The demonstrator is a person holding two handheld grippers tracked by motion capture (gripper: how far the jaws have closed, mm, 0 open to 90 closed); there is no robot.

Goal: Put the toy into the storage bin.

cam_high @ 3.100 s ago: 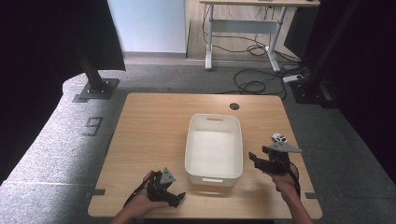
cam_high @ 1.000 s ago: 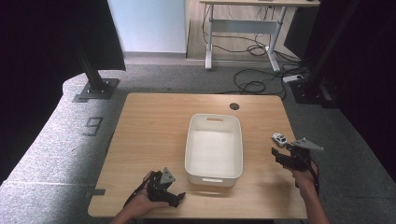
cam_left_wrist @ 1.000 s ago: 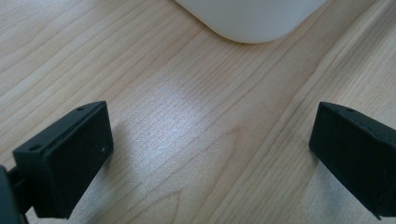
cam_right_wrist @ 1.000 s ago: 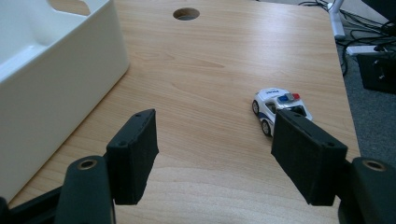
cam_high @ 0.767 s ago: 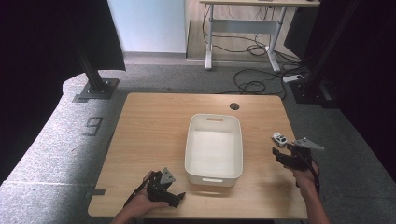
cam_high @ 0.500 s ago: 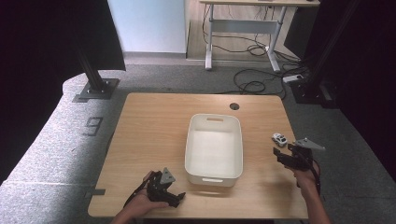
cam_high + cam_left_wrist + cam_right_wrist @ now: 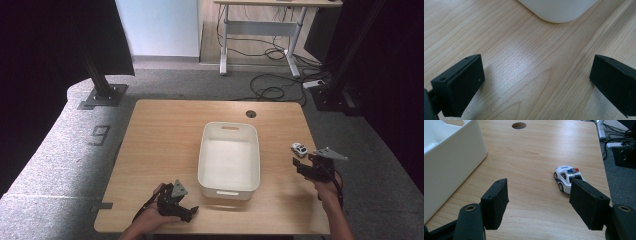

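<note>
At the right edge of the table (image 7: pixel 165 130), the right gripper (image 7: pixel 539 195) stands with its jaws spread wide and nothing between them. The toy police car (image 7: pixel 567 178) rests on the wood just beyond the outer jaw, whose tip overlaps the car's rear in the right gripper view; whether they touch cannot be told. In the high view the car (image 7: pixel 299 149) lies near the table's right edge, just ahead of the right gripper (image 7: pixel 306 167) and well apart from the white bin (image 7: pixel 229 185) at the table's centre. The step in hand appears to be the approach for a grasp. To do it well, the gripper should shift sideways until the car sits midway between the jaws, then descend so the pads meet its flanks squarely, not its sloped roof or wheels; a skewed closure could push the car toward the edge. The left gripper (image 7: pixel 536 82), jaws likewise wide and empty, rests over bare wood near the bin's near corner (image 7: pixel 559 11).
</note>
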